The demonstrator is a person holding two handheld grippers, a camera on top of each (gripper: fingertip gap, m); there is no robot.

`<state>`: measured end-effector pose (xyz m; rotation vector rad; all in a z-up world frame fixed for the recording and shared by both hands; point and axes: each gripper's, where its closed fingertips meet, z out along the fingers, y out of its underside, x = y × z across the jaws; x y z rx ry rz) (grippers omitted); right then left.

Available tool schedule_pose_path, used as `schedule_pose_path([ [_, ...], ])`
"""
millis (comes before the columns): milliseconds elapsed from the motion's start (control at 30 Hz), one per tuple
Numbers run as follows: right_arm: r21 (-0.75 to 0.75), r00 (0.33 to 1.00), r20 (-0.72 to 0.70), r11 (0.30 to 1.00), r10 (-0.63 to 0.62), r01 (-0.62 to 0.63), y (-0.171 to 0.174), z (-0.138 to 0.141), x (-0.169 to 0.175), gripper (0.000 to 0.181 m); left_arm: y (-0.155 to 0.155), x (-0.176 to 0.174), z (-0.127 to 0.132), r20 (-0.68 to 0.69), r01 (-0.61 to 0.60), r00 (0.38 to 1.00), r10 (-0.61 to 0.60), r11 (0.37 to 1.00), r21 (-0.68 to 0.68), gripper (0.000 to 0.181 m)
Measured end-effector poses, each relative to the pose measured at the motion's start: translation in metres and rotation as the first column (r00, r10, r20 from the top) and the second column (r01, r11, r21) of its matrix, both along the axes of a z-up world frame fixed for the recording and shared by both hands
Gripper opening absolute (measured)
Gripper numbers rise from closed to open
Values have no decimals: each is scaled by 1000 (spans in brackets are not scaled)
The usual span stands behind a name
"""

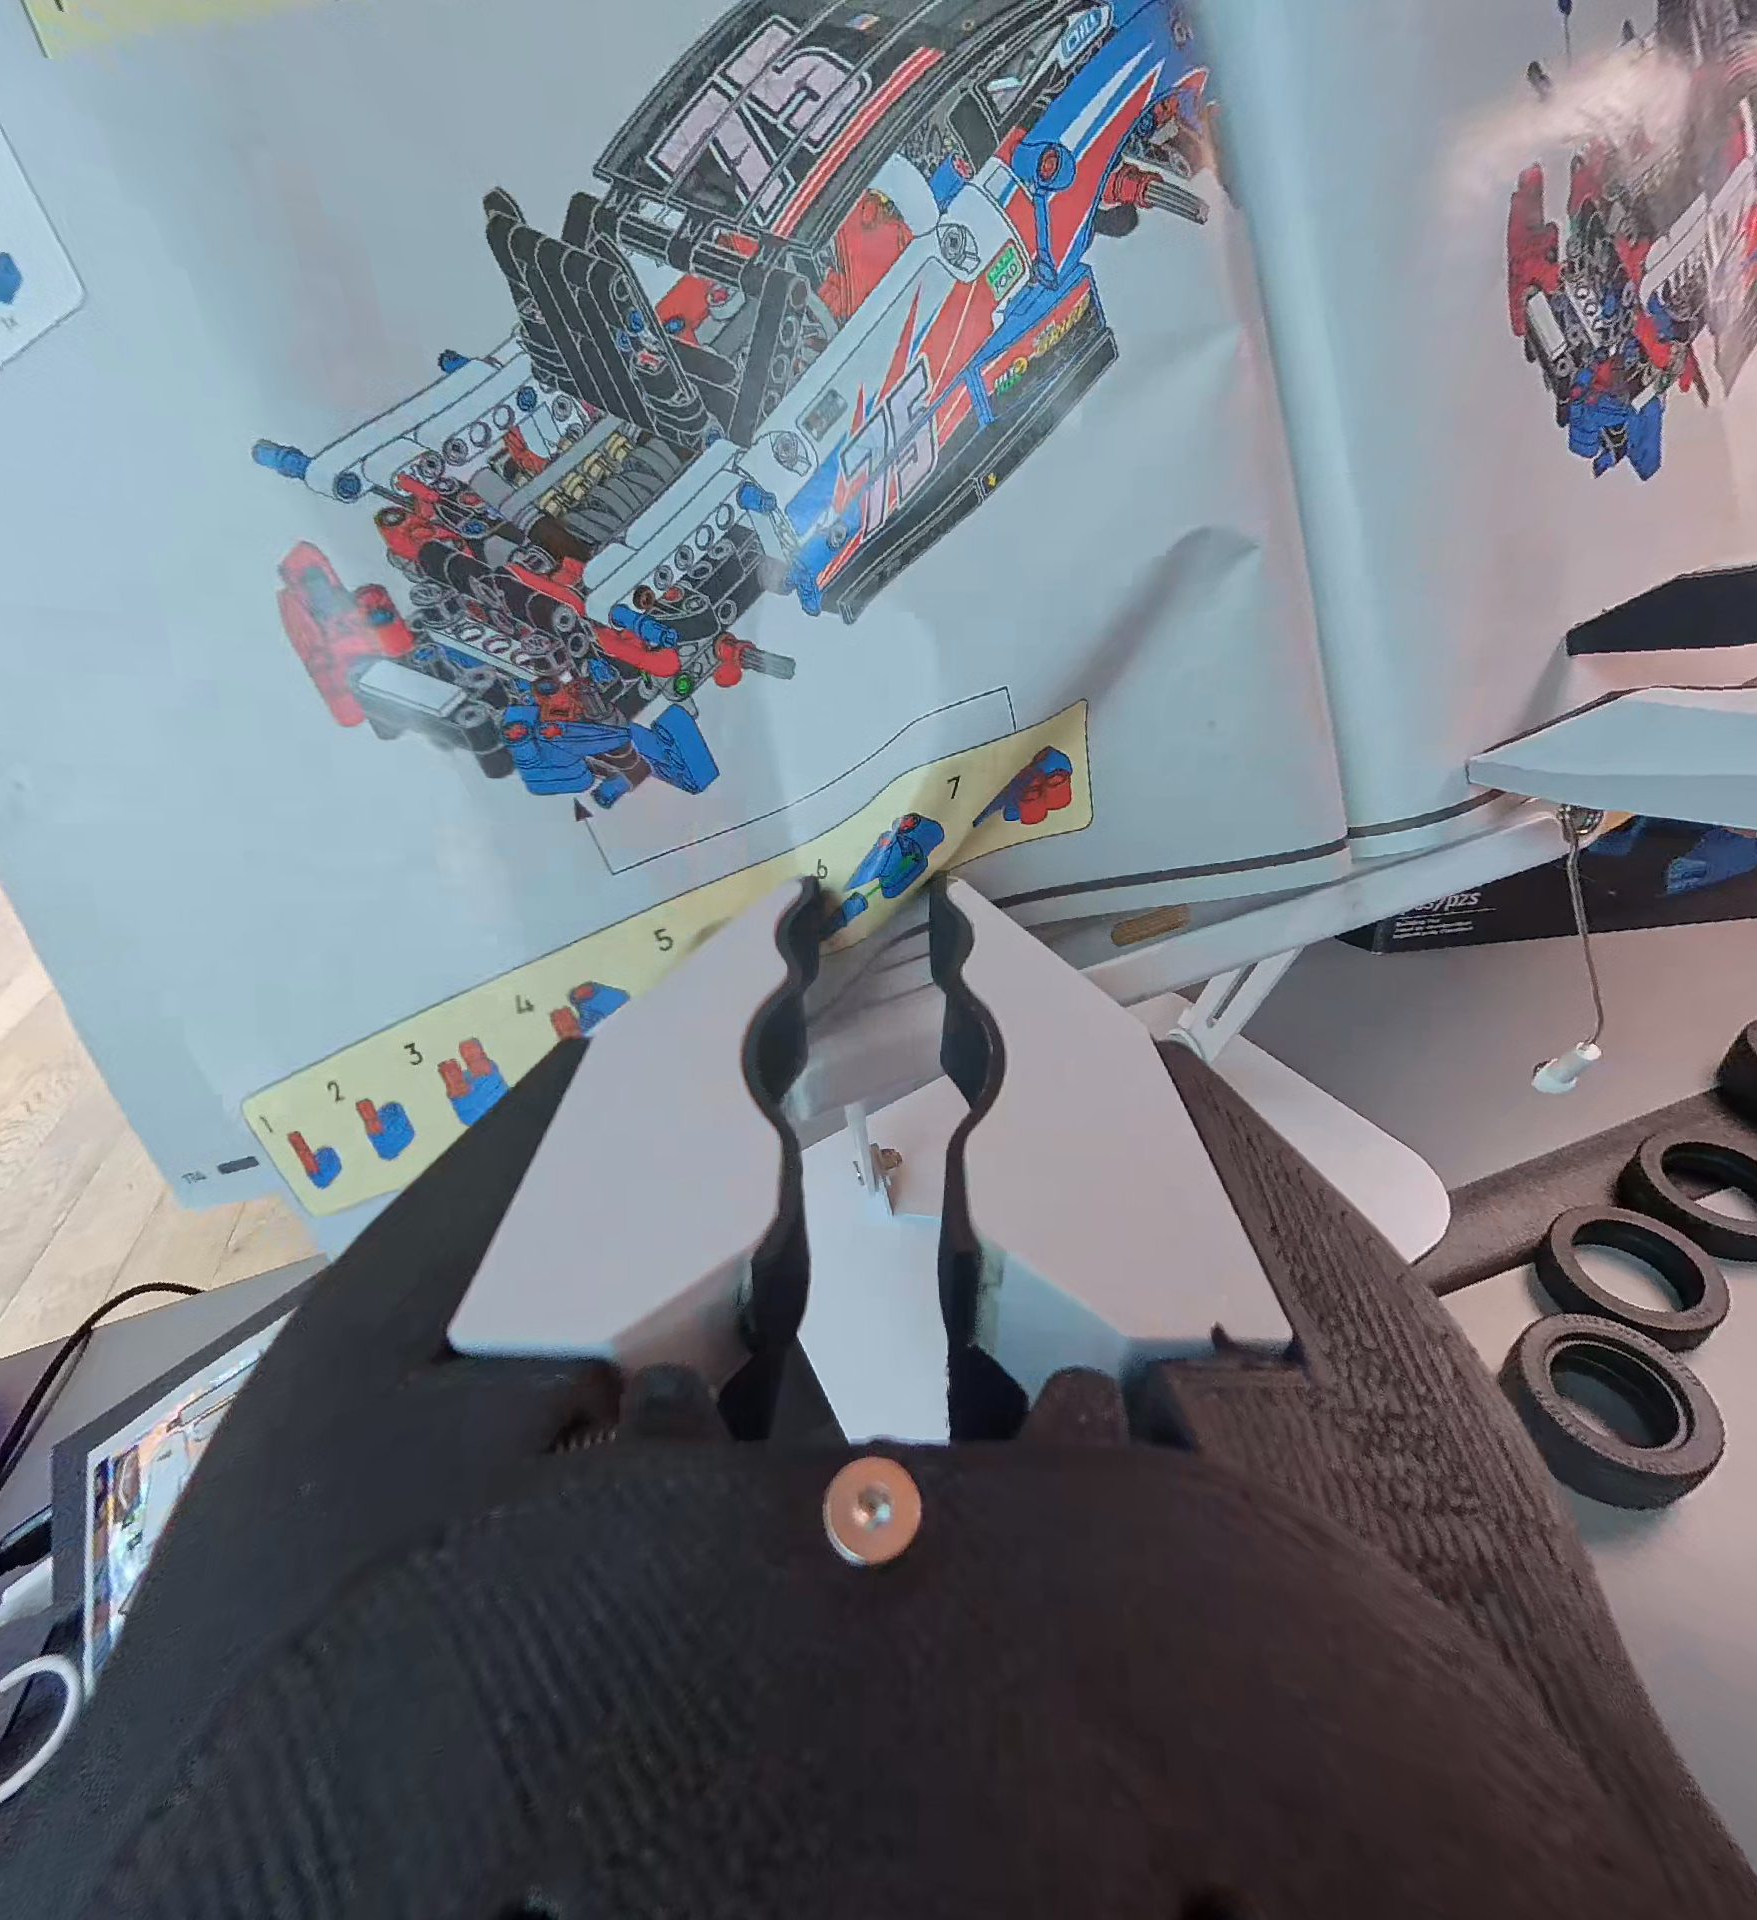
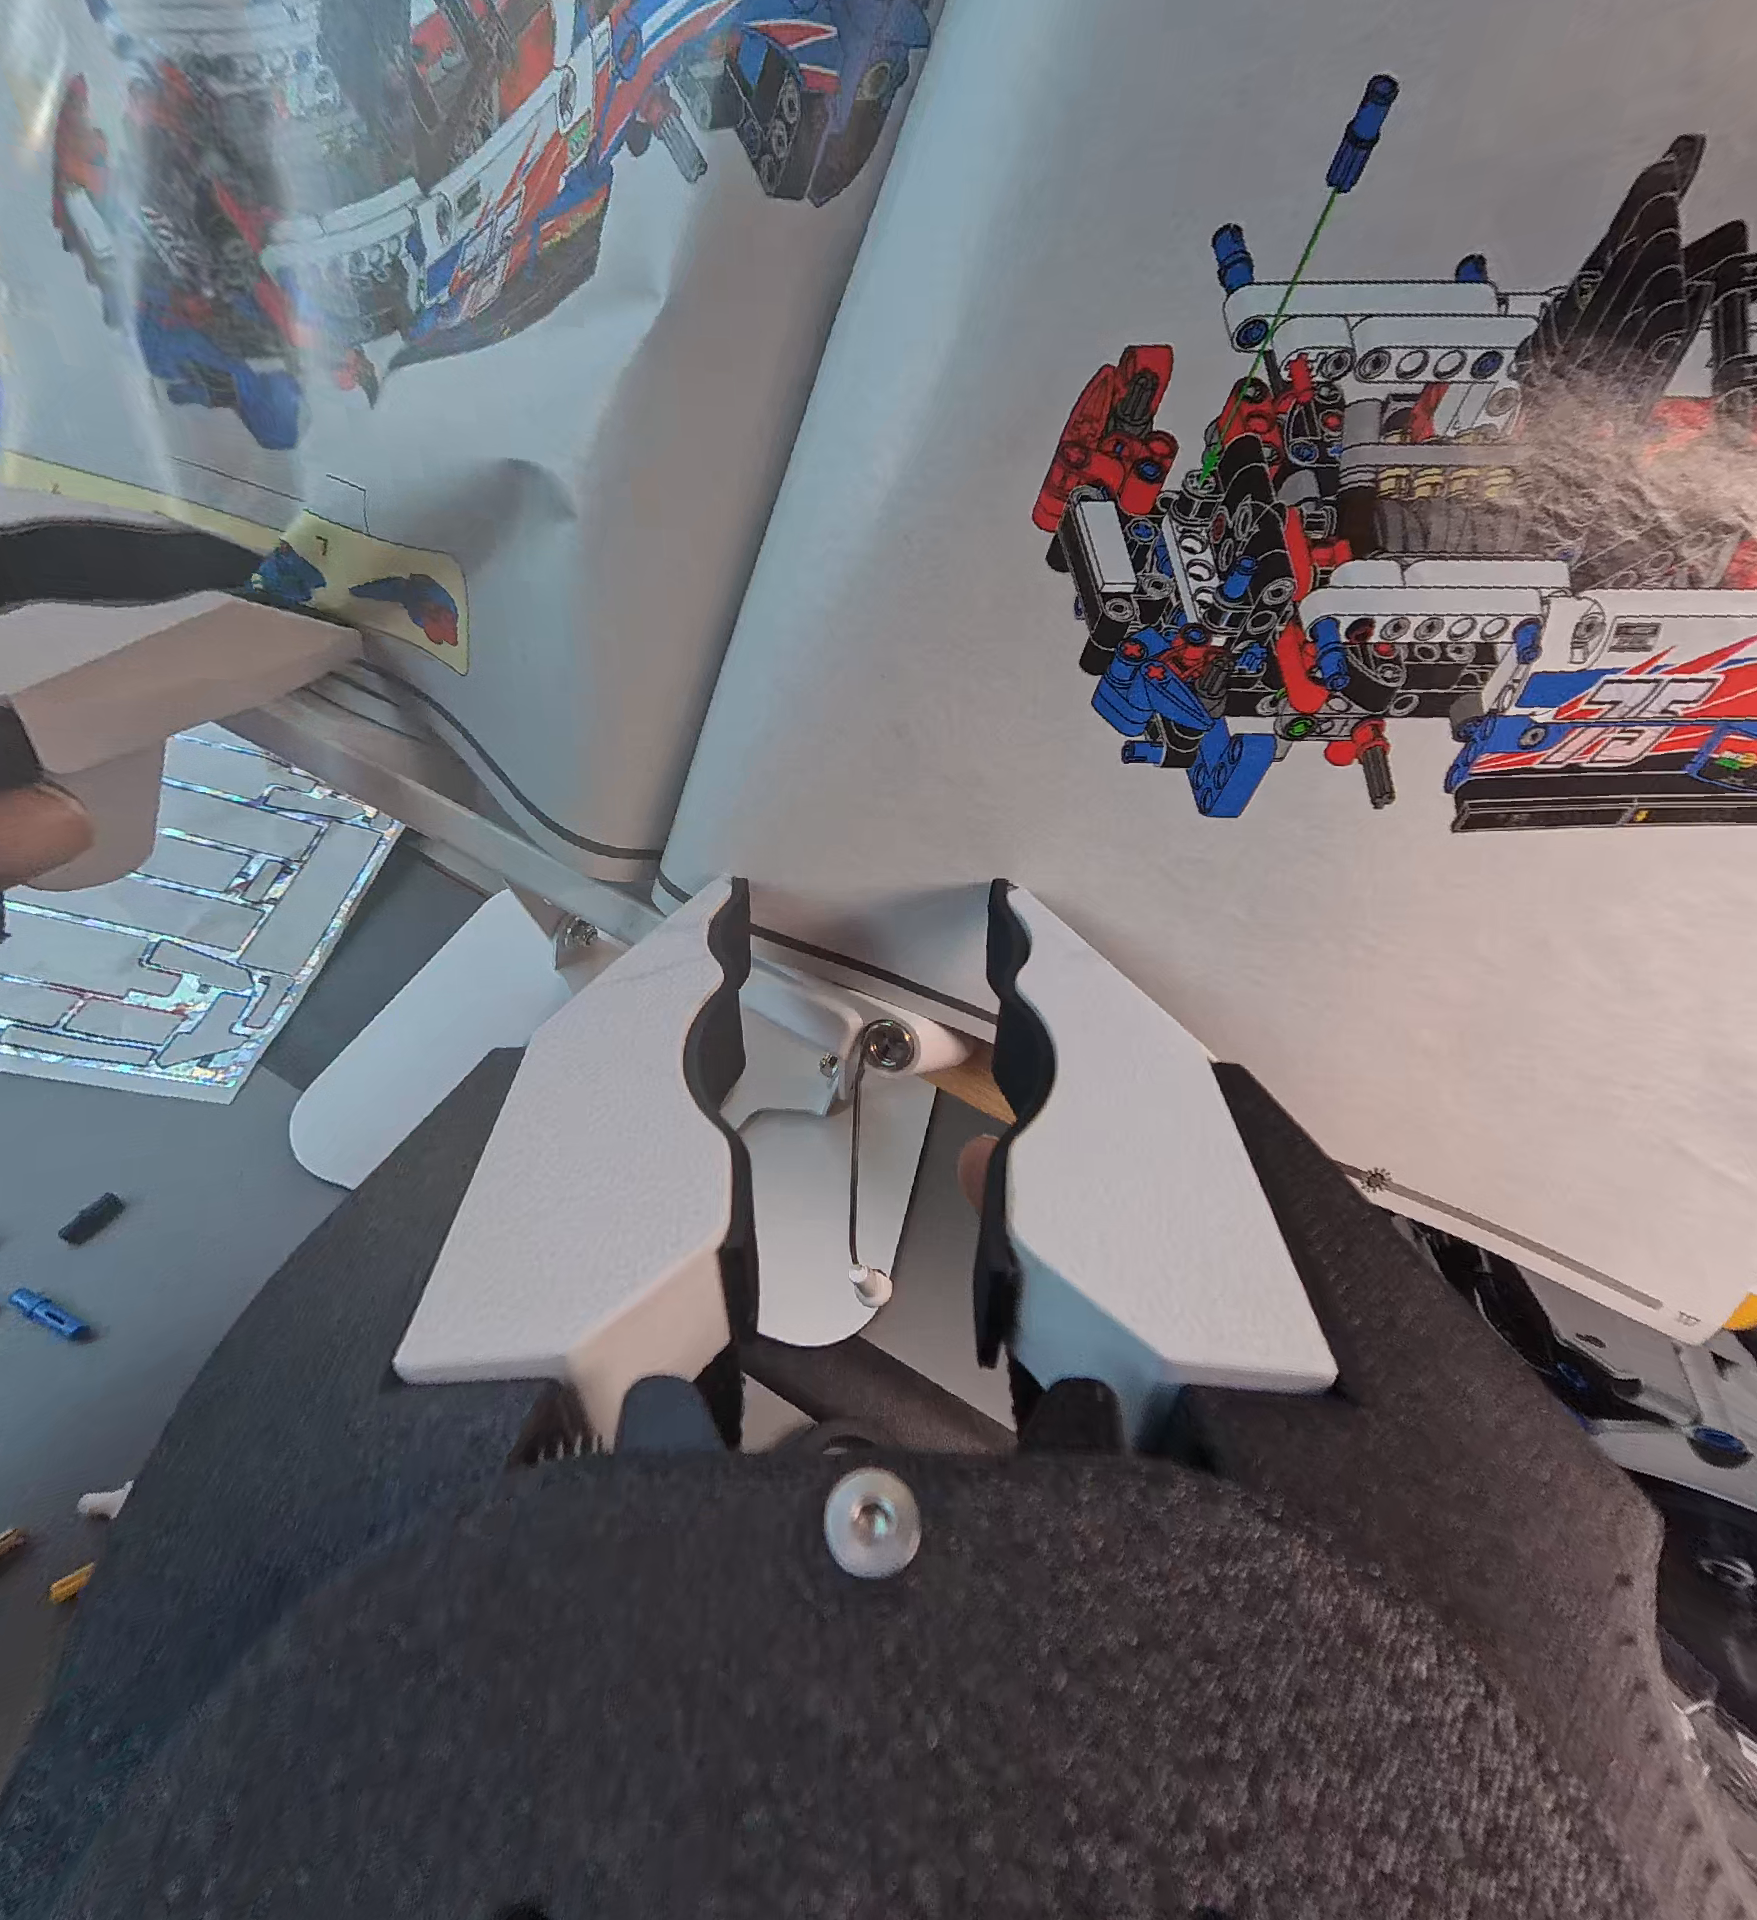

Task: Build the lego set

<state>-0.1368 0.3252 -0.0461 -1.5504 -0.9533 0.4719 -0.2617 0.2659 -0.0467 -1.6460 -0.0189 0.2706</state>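
The left gripper (image 1: 874, 899) is pointing at the open manual (image 1: 645, 520), its fingers standing apart with nothing between them and their tips hovering close to the lower edge of the left page. The manual is standing upright on a white stand (image 1: 1300, 1122) at the back of the grey table (image 1: 1684, 1621); its two pages are showing drawings of a red, white, blue and black car in mid-assembly, and a yellow strip of numbered sub-steps is running along the bottom of the left page. Four black tyres (image 1: 1612, 1408) are lying in a row on the table to the right of the stand, well apart from the gripper. The right gripper (image 2: 869, 894) is facing the right page (image 2: 1269, 727), likewise released and empty, with the stand's hinge and a thin clip wire (image 2: 856, 1164) showing through the gap between its fingers. In the right wrist view the left gripper (image 2: 126, 623) is entering from the left edge, close against the yellow strip. A silver-edged sticker sheet (image 2: 157, 966) is lying flat on the table beneath it. Small blue pins (image 2: 48, 1312) and black pins (image 2: 89, 1218) are lying scattered at lower left. At the far right edge, below the page, part of what may be the built car (image 2: 1684, 1392) is showing, though too little is visible to be certain.
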Motion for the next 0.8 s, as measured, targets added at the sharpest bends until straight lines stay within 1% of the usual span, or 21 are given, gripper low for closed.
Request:
schedule_pose_path([
  [67,-5,1000,-2,1000,16,-16,-1,0,0,43,-1,5,1,19,20,1000,-20,1000,7,9],
  [133,-21,999,-15,999,35,-35,-4,1,1,44,-4,9,6,11,28,1000,-29,999,35,4],
  [233,-51,996,-63,996,67,-70,-10,7,1,46,-7,21,13,-6,57,998,-57,996,68,2],
  [367,-59,983,-143,990,117,-126,-25,23,-1,48,-9,42,22,-53,103,994,-98,989,102,0],
  [467,-66,966,-215,985,145,-162,-36,40,-4,48,-9,58,26,-126,139,984,-123,983,120,0],
  [533,-115,952,-261,975,156,-192,-40,46,-9,49,-10,70,28,-183,167,973,-141,976,141,0],
  [667,-205,926,-329,943,185,-261,-47,57,-21,58,-13,87,30,-353,173,929,-111,973,151,0],
  [733,-179,921,-340,949,189,-261,-49,74,-20,64,-14,95,30,-448,171,889,-89,974,147,0],
  [800,-87,909,-335,953,247,-290,-65,100,-15,70,-15,101,31,-517,166,853,-69,975,145,0],
])
